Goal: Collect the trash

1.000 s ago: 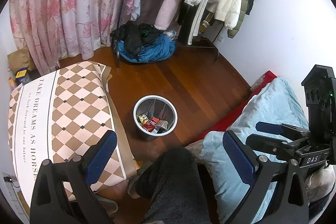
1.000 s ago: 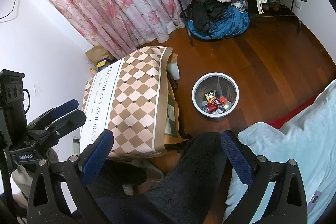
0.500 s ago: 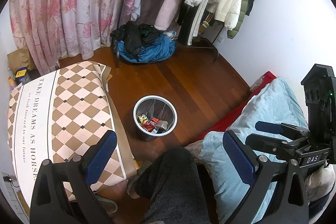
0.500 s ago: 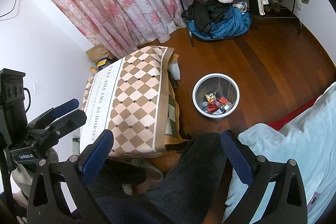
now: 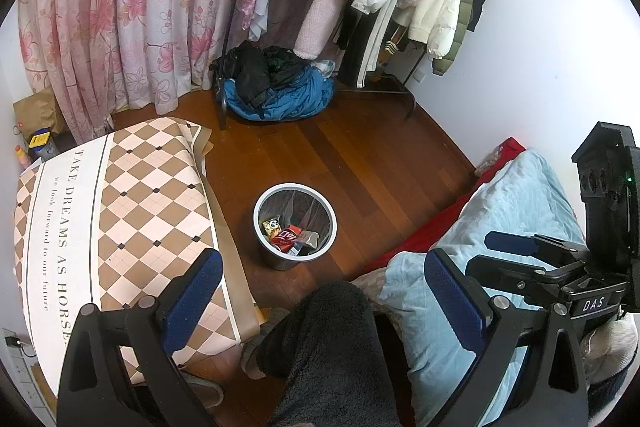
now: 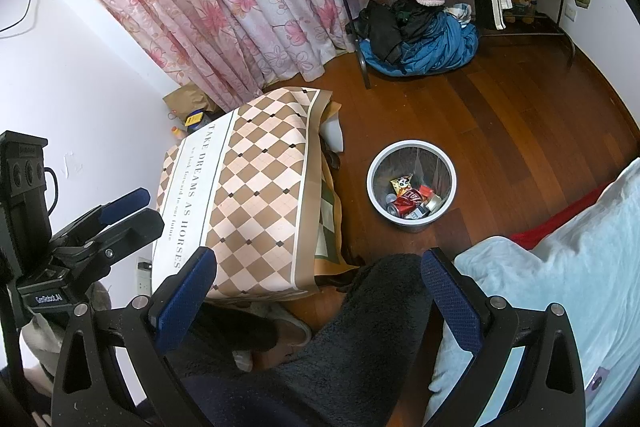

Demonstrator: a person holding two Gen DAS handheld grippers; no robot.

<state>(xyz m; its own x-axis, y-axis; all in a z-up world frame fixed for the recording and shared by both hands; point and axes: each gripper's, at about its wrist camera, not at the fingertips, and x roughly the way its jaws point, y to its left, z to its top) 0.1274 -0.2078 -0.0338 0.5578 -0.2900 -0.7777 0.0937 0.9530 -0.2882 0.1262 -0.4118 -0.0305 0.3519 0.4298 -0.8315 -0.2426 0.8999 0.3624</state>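
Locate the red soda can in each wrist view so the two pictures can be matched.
Left wrist view: the red soda can lies in the trash bin, just below picture centre.
Right wrist view: the same can lies in the bin, right of centre.
Shared landmark: the checkered cloth with lettering, left of the bin in both views.

Pink floral curtain (image 5: 120, 11), tan-and-cream diamond tablecloth (image 5: 132, 211), white bin (image 5: 295, 227), blue bedding (image 5: 516, 227)

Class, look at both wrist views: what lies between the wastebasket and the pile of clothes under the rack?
Only bare wooden floor separates the wastebasket from the clothes pile; the right wrist view shows it too.
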